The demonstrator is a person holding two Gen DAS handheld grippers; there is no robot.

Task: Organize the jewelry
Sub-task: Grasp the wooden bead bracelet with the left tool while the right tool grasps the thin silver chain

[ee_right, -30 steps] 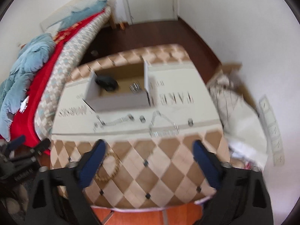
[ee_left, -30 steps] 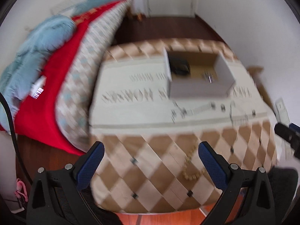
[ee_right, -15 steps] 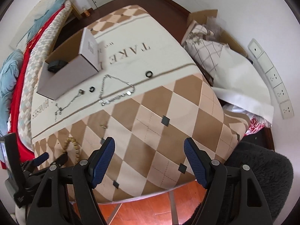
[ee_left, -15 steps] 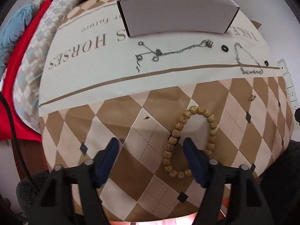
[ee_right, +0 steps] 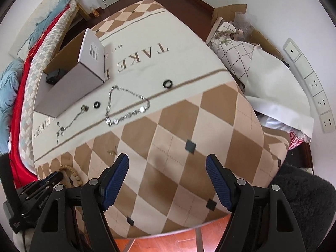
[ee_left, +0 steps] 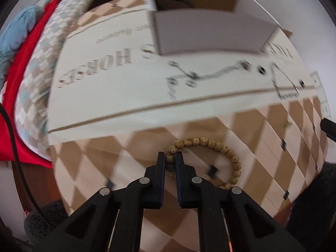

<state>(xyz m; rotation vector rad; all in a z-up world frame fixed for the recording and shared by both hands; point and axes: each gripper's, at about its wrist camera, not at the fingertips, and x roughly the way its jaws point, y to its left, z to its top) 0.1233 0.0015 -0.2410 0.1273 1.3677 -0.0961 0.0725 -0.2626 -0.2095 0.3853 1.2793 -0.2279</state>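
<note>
My left gripper (ee_left: pixel 170 157) is shut on a wooden bead bracelet (ee_left: pixel 212 145) that lies on the checkered tablecloth (ee_left: pixel 126 163); the bracelet also shows in the right wrist view (ee_right: pixel 74 173). My right gripper (ee_right: pixel 167 163) is open and empty above the table's front edge. An open white box (ee_left: pixel 210 31) stands at the back, also in the right wrist view (ee_right: pixel 69 84). In front of it lie a thin silver chain (ee_right: pixel 71 121), a silver necklace (ee_right: pixel 128 105), two black rings (ee_right: pixel 97 104) (ee_right: pixel 168 83) and a small gold piece (ee_right: pixel 112 151).
A black object (ee_right: pixel 54 76) lies inside the box. Folded blankets and a red cloth (ee_left: pixel 25 63) are piled left of the table. A cardboard box with cloth and paper (ee_right: pixel 252 48) sits on the floor to the right, near a power strip (ee_right: pixel 310 88).
My left gripper came down to the bead bracelet and shut on its left side. My right gripper stayed open and dipped slightly toward the table.
</note>
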